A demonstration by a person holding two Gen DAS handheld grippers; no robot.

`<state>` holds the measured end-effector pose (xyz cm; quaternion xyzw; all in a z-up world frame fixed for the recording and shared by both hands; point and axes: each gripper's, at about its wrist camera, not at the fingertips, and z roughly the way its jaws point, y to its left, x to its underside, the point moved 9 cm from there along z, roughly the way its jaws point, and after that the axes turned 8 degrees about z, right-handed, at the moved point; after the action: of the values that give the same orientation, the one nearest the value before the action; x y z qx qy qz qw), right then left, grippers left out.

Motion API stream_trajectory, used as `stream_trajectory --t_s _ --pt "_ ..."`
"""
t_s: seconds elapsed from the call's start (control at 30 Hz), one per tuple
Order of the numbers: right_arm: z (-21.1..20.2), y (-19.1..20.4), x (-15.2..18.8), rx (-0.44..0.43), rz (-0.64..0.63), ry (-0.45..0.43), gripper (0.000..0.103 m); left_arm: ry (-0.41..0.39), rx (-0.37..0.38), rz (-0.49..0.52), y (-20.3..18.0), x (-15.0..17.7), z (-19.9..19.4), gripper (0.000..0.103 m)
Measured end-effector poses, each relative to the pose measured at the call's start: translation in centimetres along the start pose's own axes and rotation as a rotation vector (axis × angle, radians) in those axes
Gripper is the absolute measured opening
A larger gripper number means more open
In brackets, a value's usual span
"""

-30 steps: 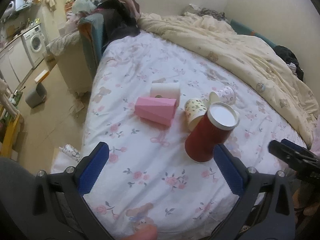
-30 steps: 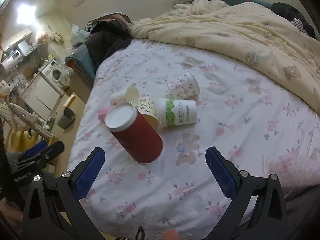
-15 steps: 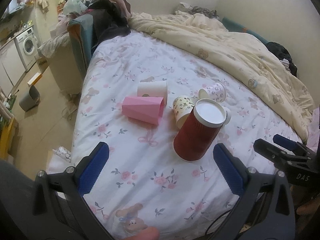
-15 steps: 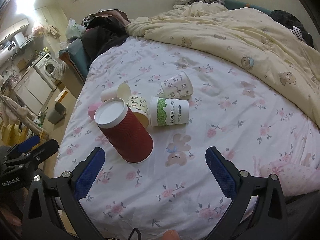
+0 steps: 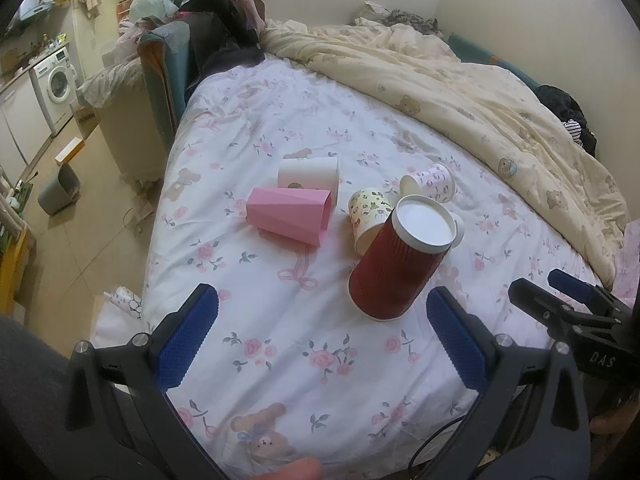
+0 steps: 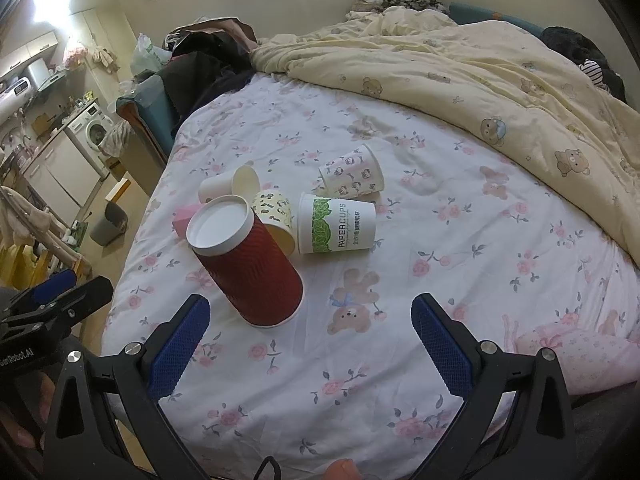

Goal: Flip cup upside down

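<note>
Two grippers, left gripper and right gripper, fingers apart, red ribbed cup upside down near bed's front edge, paper cups lying behind.

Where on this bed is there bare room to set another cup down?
Bare sheet lies between the red cup and the yellow quilt, right of the green-print cup. Also free: the near strip before both grippers' jaws. Crowded: the cluster around the pink cup.
</note>
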<state>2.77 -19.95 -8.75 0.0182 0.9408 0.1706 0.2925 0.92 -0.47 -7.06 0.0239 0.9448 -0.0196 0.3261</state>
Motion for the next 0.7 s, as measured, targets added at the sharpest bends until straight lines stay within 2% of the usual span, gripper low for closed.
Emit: stream_trajectory --t_s 0.7 --pt "0.12 0.06 0.15 0.003 -0.01 0.008 0.103 -0.001 -0.004 0.005 0.13 0.11 0.01 0.103"
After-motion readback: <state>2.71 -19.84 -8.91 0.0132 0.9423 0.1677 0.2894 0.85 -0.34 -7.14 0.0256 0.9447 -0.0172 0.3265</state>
